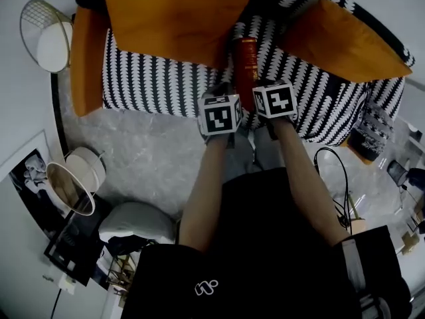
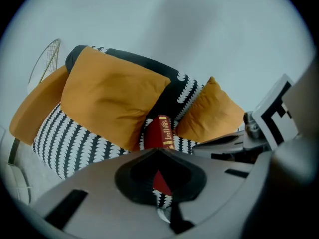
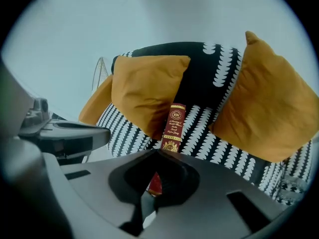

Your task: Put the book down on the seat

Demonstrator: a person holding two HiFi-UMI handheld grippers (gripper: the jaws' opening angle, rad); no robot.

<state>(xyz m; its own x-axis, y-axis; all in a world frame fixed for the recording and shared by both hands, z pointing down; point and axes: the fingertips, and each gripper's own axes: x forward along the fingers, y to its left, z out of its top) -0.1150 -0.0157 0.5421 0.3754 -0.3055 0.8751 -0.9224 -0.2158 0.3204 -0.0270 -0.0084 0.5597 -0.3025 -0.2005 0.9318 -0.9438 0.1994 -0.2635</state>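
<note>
A dark red book with gold print on its spine (image 1: 245,62) stands on edge, spine up, over the black-and-white patterned seat (image 1: 153,78). It lies between the two orange cushions (image 1: 172,18) (image 1: 345,42). My left gripper (image 1: 226,97) and right gripper (image 1: 264,97) sit side by side at the book's near end. In the left gripper view the book (image 2: 162,132) runs down into the left gripper (image 2: 158,152), which is shut on it. The right gripper view shows the same book (image 3: 173,127) entering the right gripper (image 3: 158,153), also shut on it. The jaw tips are hidden in the head view.
A wire-frame side table (image 1: 46,35) stands left of the sofa. A round tan bin (image 1: 70,185) and a white rounded object (image 1: 136,221) sit on the marble floor at the lower left. A black cable (image 1: 335,171) lies at the right.
</note>
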